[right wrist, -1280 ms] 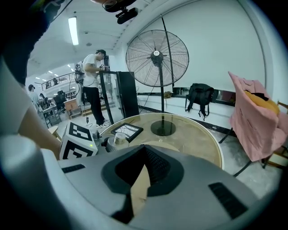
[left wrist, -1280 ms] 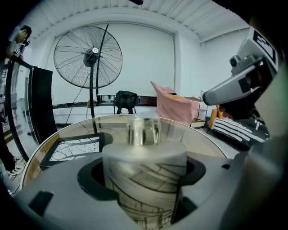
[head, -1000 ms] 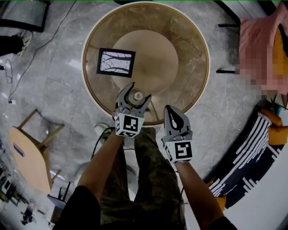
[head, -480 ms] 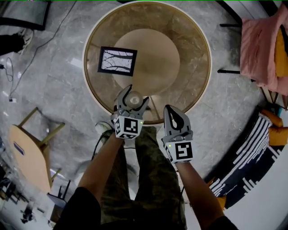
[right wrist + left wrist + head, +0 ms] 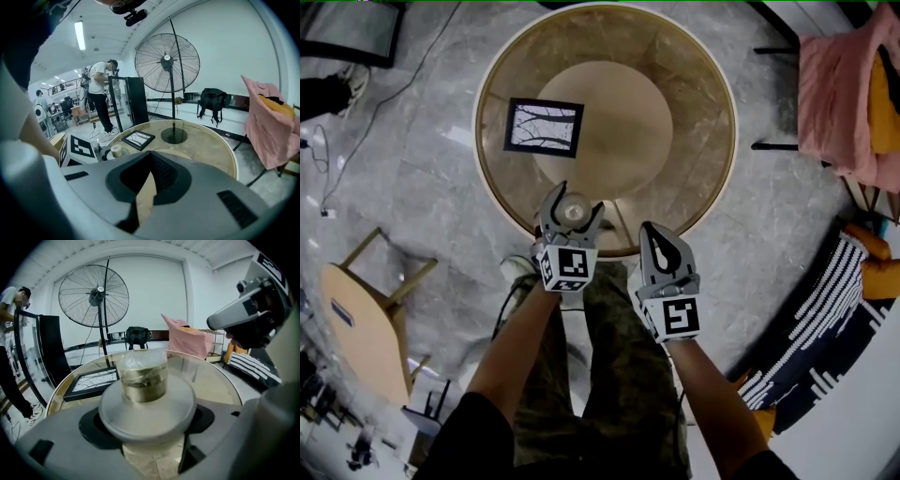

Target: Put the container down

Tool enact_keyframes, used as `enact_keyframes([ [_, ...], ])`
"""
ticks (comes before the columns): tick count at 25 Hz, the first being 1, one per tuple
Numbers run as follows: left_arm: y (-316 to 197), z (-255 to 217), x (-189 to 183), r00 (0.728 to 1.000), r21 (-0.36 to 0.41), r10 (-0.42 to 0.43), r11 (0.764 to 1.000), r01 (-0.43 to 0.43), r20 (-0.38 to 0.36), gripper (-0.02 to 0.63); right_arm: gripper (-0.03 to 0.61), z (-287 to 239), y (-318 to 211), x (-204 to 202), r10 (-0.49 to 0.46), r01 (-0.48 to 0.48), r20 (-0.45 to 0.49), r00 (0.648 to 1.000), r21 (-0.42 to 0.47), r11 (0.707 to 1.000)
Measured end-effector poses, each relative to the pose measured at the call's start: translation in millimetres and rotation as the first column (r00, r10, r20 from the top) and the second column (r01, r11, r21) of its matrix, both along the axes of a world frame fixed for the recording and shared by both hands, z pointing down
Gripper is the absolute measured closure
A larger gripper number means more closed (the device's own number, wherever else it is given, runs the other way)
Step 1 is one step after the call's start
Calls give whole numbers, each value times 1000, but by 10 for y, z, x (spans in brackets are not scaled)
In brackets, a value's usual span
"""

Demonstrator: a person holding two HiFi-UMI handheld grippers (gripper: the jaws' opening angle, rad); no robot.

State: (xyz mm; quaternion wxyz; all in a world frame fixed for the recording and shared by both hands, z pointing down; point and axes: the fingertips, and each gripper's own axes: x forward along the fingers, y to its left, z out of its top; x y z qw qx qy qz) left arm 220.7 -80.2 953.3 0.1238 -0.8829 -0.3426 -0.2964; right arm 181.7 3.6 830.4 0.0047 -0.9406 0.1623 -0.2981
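Note:
A small clear container (image 5: 575,202) with a wide grey lid sits between the jaws of my left gripper (image 5: 576,197), just above the near edge of the round glass table (image 5: 712,75). In the left gripper view the container (image 5: 143,373) fills the middle, and both jaws press against its grey disc. My right gripper (image 5: 654,232) hovers beside it to the right, over the table's front rim, shut and empty. The right gripper view shows its jaws (image 5: 140,197) closed together, with the container (image 5: 116,151) low on the left.
A black picture frame (image 5: 543,127) lies on the table's far left part. A wooden chair (image 5: 366,319) stands at the left, pink cloth (image 5: 844,94) hangs at the right, and a striped cushion (image 5: 825,309) lies lower right. A standing fan (image 5: 93,296) and a person (image 5: 101,93) are beyond the table.
The left gripper has turned slightly to the left with the container still between its jaws. The right gripper has stayed where it was.

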Motion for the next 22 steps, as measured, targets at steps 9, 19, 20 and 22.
enact_keyframes([
  [9, -58, 28, -79, 1000, 2, 13, 1000, -13, 13, 262, 557, 39, -89, -158, 6, -6, 7, 1000, 12, 1000],
  [19, -62, 73, -195, 997, 29, 79, 996, -79, 21, 262, 557, 21, -63, -264, 10, -10, 6, 1000, 10, 1000],
  [20, -68, 70, -196, 997, 29, 77, 997, -77, 23, 262, 557, 14, -51, -270, 10, -10, 5, 1000, 9, 1000],
  [22, -105, 62, -210, 997, 30, 67, 997, -68, 27, 261, 557, -5, -31, -298, 17, -17, 5, 1000, 7, 1000],
])
